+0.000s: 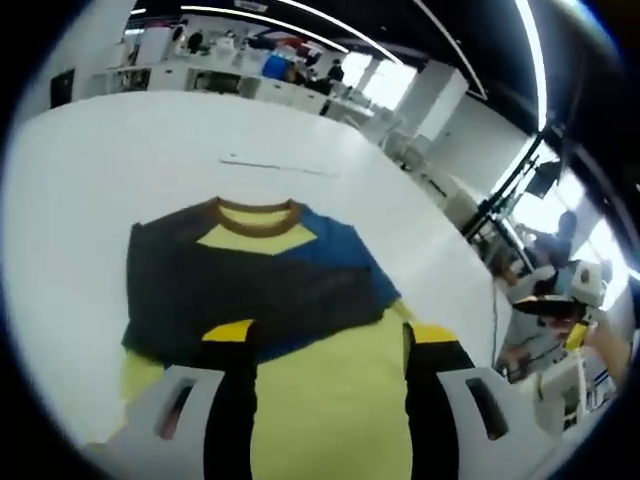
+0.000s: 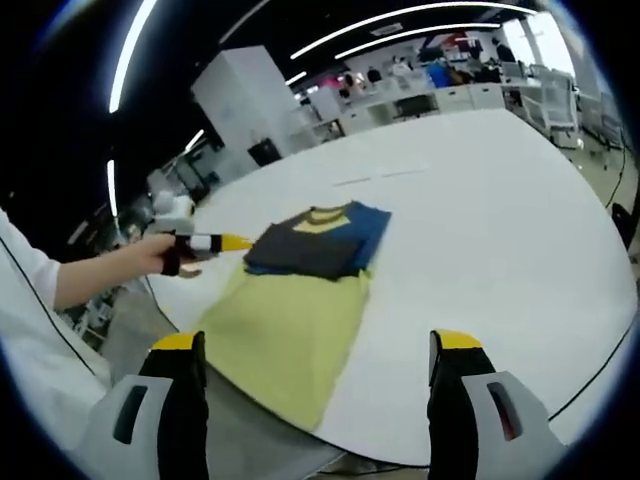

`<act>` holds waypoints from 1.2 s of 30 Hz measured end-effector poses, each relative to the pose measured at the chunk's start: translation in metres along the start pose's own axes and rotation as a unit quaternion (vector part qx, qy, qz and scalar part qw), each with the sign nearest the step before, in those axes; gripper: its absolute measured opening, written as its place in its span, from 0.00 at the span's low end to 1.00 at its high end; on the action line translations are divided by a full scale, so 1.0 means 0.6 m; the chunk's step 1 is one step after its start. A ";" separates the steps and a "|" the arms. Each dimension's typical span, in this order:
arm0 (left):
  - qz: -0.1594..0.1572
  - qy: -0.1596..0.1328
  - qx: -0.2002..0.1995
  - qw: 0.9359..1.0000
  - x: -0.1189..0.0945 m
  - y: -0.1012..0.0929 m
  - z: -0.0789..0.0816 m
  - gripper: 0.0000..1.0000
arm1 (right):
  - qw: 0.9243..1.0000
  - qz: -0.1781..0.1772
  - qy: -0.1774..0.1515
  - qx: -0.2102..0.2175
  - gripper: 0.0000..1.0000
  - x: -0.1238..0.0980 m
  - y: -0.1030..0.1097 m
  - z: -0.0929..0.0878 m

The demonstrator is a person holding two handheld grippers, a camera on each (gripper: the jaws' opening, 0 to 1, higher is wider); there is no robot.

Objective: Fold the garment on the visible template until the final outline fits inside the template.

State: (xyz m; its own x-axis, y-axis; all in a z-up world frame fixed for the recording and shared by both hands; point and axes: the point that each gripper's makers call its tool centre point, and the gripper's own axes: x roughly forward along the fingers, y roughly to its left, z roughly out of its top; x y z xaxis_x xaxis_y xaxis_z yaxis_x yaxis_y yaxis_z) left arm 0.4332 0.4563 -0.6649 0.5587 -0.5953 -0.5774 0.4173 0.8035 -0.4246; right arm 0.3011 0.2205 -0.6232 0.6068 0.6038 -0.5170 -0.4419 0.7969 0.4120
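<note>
A T-shirt [image 1: 330, 400] lies flat on the white table [image 1: 120, 170]. Its body is yellow, its collar [image 1: 256, 216] brown, and dark and blue sleeves are folded across the chest. My left gripper [image 1: 330, 335] hovers open over the yellow hem end with nothing between its jaws. In the right gripper view the same shirt [image 2: 290, 320] reaches the table's near edge, and the left gripper [image 2: 212, 243] sits at the shirt's left side, held by a hand. My right gripper [image 2: 318, 345] stands open, back from that edge. A thin dark line [image 1: 280, 167] marks the table beyond the collar.
The right gripper [image 1: 560, 300] shows off the table's right side, in a hand. A person's white sleeve [image 2: 30, 280] is at the left. A dark cable [image 2: 600, 370] runs along the table's right edge. Desks [image 2: 440, 100] and people stand far behind.
</note>
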 end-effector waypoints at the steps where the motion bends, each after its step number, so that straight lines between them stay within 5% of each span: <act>1: -0.001 -0.001 0.003 1.000 -0.007 0.001 -0.001 0.58 | 1.000 -0.001 0.002 -0.002 0.91 0.000 0.003 -0.001; 23: -0.003 -0.021 0.076 0.997 -0.180 0.020 -0.028 0.88 | 0.999 -0.002 0.015 -0.038 0.91 0.005 0.065 -0.006; 36: 0.008 -0.022 0.085 0.996 -0.265 0.040 -0.071 0.96 | 0.999 -0.001 0.030 -0.045 0.91 0.005 0.082 -0.021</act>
State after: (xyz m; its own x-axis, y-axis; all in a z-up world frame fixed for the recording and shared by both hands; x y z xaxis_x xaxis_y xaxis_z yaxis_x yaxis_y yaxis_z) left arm 0.3241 0.5705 -0.6130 0.5953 -0.5851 -0.5507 0.5213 0.8028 -0.2895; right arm 0.2731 0.2616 -0.6141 0.5678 0.5999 -0.5637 -0.5001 0.7953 0.3426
